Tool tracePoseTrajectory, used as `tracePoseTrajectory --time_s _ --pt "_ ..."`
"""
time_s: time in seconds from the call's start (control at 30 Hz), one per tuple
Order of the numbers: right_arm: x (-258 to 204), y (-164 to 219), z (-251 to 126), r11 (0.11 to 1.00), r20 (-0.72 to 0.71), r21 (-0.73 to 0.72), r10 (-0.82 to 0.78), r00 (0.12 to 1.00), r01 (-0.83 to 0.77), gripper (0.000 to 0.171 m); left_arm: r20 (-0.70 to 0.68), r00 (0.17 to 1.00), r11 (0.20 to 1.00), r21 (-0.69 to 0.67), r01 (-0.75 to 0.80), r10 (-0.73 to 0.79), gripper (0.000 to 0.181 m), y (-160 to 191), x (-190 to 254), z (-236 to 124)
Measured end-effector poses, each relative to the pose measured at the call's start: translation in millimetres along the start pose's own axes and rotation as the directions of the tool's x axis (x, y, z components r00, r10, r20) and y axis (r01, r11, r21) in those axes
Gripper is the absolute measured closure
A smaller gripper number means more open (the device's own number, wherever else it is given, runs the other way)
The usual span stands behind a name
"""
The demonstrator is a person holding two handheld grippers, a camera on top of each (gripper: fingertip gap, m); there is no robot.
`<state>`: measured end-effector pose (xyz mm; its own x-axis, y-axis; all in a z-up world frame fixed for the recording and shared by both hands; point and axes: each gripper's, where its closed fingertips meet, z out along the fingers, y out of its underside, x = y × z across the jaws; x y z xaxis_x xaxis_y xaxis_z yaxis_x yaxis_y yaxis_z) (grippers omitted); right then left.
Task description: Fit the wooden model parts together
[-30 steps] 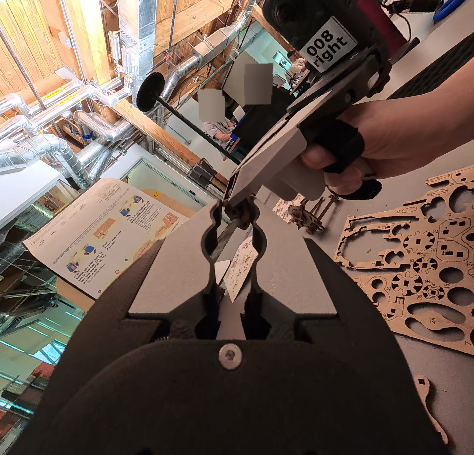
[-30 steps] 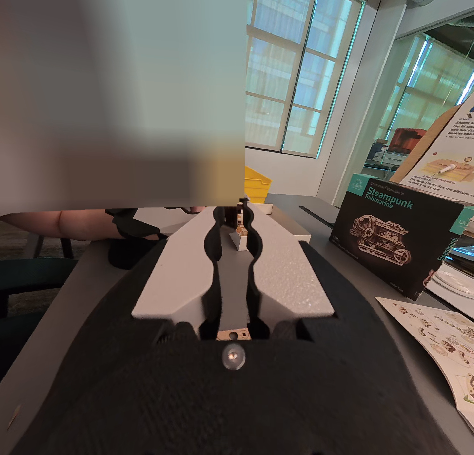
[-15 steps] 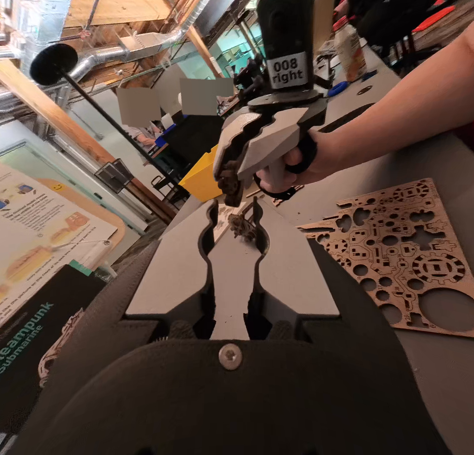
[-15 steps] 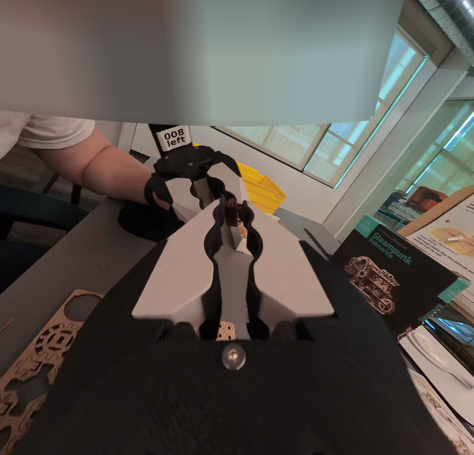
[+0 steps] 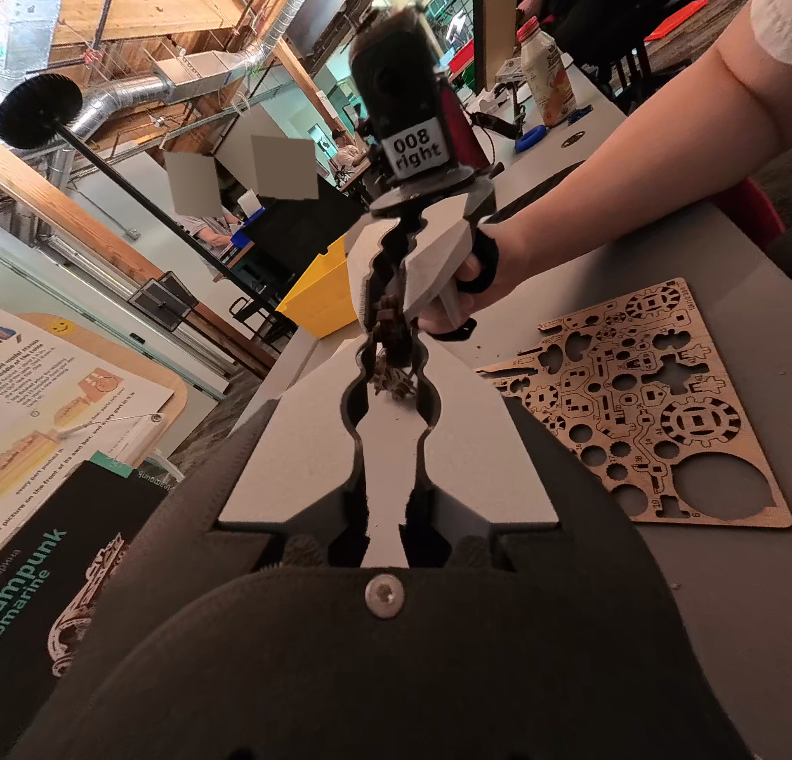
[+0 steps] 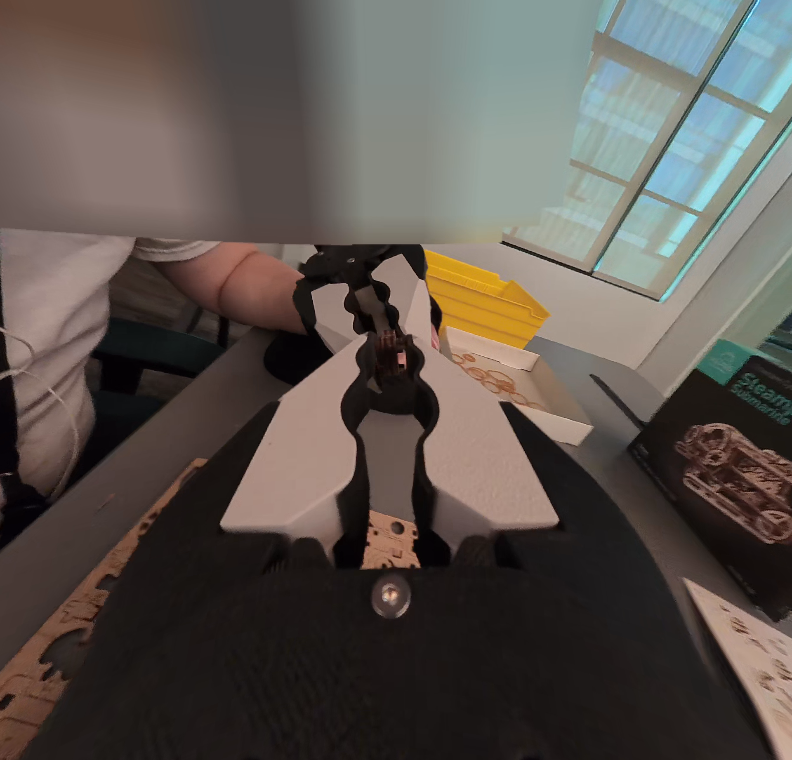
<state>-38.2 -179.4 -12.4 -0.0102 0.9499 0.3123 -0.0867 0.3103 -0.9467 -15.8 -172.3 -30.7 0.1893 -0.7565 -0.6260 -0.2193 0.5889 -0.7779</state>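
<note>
Near the centre of the left wrist view, the right gripper (image 5: 388,315) comes down from above with its jaws clamped on a small dark wooden assembly (image 5: 388,326), whose long axis runs roughly up and down the frame, lower end pointing at the surface (image 5: 707,611). The left gripper (image 5: 391,354) meets it tip to tip; its jaws stand narrowly apart around the assembly's lower end, but whether they actually pinch it I cannot tell. A second small gear piece (image 5: 392,381) lies on the surface just beyond, between the left fingers. In the right wrist view the assembly (image 6: 388,351) sits at the frame's centre between both sets of tips. Such thin laser-cut wood is likely light, stiff and brittle, so hold it on flat faces, near the joint, not on teeth or pegs. The punched-out sheet (image 5: 634,405) lies at right
</note>
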Motion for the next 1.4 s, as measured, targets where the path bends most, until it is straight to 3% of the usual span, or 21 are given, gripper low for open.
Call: tracePoseTrajectory --time_s 0.2,0.57,0.73,0.93,1.4 --pt "-1 -4 -3 0.979 0.096 0.096 0.169 0.981 -0.178 0.16 -0.002 1.0 1.0 0.015 -0.007 0.007 0.166 -5 2 -1" --pt "-5 -7 -4 0.999 0.047 0.031 -0.017 0.999 0.015 0.157 -0.027 1.0 0.999 0.032 0.013 -0.013 0.171 -5 3 -2" --pt "-13 -7 -1 0.996 0.059 -0.009 -0.09 0.994 0.091 0.159 -0.103 0.99 0.992 0.066 0.107 -0.099 0.171 -10 11 -3" --pt "-15 -11 -1 0.997 0.065 -0.002 -0.072 0.995 0.072 0.16 -0.154 0.972 0.974 0.111 0.197 -0.179 0.171 -17 12 -6" --pt "-10 -15 5 1.0 0.014 0.025 0.019 1.0 -0.019 0.16 -0.167 0.962 0.961 0.134 0.24 -0.217 0.171 -19 7 -10"
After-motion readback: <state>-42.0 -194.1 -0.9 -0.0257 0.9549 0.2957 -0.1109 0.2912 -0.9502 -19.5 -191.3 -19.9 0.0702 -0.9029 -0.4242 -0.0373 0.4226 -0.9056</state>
